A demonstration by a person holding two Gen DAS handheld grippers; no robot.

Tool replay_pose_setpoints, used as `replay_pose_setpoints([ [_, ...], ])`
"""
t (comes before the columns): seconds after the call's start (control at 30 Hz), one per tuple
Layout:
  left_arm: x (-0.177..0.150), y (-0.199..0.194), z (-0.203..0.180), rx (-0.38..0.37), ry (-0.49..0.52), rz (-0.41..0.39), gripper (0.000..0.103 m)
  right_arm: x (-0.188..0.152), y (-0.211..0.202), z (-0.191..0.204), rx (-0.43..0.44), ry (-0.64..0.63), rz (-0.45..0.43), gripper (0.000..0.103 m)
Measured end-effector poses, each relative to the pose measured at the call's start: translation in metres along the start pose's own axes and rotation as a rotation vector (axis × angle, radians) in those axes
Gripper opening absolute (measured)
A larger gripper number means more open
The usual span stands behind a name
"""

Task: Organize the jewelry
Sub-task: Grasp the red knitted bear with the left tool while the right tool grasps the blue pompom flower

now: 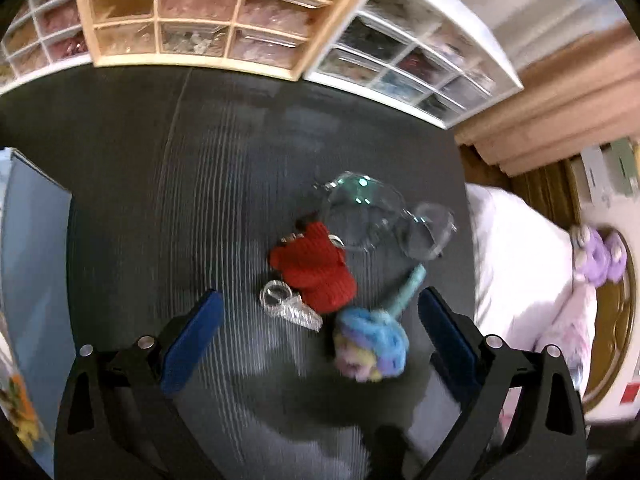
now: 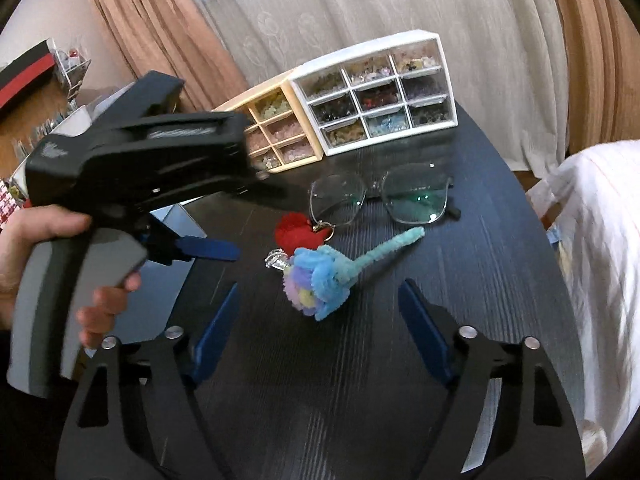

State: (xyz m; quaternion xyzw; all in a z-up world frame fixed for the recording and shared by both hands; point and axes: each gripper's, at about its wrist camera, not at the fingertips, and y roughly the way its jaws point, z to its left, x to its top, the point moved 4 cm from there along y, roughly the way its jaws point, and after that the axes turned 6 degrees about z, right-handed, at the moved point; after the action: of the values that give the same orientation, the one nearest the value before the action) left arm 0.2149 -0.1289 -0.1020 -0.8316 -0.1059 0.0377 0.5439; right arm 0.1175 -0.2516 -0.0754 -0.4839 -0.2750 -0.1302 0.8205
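On the dark table (image 1: 200,168) lie a red knitted charm on a ring (image 1: 316,268), a clear hair clip (image 1: 286,306), a fuzzy blue pipe-cleaner flower (image 1: 374,338) and clear glasses (image 1: 384,216). My left gripper (image 1: 320,308) is open above them, its pads either side of the clip and flower. In the right wrist view the flower (image 2: 320,284), red charm (image 2: 290,230), clip (image 2: 276,261) and glasses (image 2: 380,196) lie ahead of my open, empty right gripper (image 2: 318,300). The left gripper (image 2: 208,249) hangs over the table at left.
Drawer organizers of beads stand at the table's far edge: a cream one (image 1: 216,12) (image 2: 276,128) and a white one (image 1: 416,64) (image 2: 380,100). A blue box (image 1: 32,240) sits at left. A white bed (image 1: 516,276) (image 2: 600,260) lies right of the table.
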Motion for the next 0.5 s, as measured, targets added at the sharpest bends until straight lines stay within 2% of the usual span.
replay_pose_setpoints([
  [0.1,0.002,0.008,0.001,0.055,-0.019,0.004,0.095,-0.001,0.010,0.003,-0.016,0.000,0.020,0.070],
  [0.2,0.002,0.017,-0.001,0.069,-0.028,0.018,0.088,-0.001,0.015,0.005,-0.018,0.016,0.026,0.070],
  [0.37,0.008,0.023,-0.012,0.109,-0.008,0.006,0.081,-0.003,0.017,0.001,-0.015,0.039,0.027,0.070],
  [0.43,0.009,0.024,-0.016,0.149,0.013,-0.001,0.066,-0.004,0.018,0.001,-0.024,0.039,0.033,0.070],
  [0.47,0.011,0.026,-0.018,0.164,0.023,-0.005,0.062,-0.003,0.020,0.002,-0.031,0.038,0.034,0.070],
  [0.5,0.011,0.027,-0.020,0.175,0.033,-0.011,0.052,-0.003,0.021,0.003,-0.040,0.034,0.036,0.070],
])
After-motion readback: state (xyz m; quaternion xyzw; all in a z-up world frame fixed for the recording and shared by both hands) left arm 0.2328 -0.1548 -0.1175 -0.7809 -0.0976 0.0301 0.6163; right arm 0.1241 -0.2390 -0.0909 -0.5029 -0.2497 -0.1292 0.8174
